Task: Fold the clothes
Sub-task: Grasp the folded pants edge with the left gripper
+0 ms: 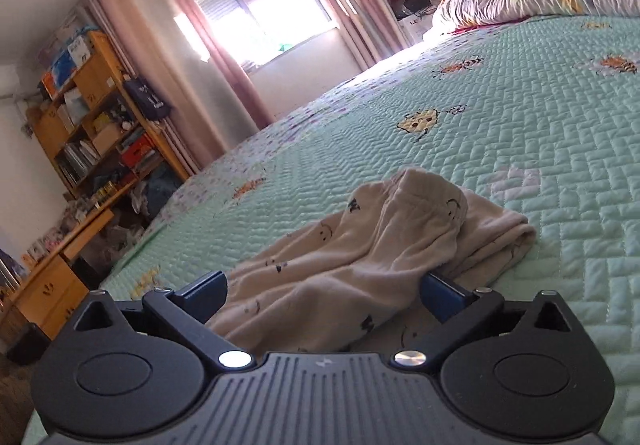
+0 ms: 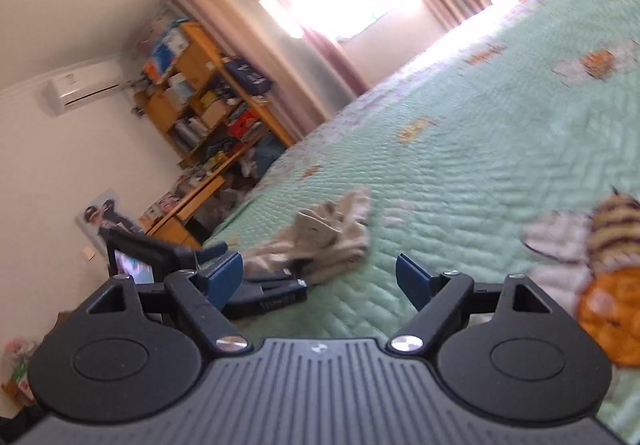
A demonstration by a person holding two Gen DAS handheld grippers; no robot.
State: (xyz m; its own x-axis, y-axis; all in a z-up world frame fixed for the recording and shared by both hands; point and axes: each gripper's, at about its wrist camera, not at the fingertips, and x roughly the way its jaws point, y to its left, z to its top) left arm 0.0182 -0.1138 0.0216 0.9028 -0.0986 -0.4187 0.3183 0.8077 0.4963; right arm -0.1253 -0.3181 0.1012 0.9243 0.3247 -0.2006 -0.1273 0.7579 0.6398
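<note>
Cream garment (image 1: 360, 261) laid on green quilt (image 1: 520, 125)
Left gripper (image 1: 324, 293) is spread wide around the cloth; right gripper (image 2: 320, 277) is held wide open, empty.

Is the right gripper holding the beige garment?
No: the right gripper is open with only green bedspread between its fingers, and the garment lies ahead of it near the left gripper.

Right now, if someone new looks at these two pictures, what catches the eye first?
First the crumpled beige garment with small black prints, lying on the mint-green quilted bedspread between the open blue fingers of the left gripper. Then the bright window with pink curtains beyond the bed. The right gripper hangs open, apart from the garment.
</note>
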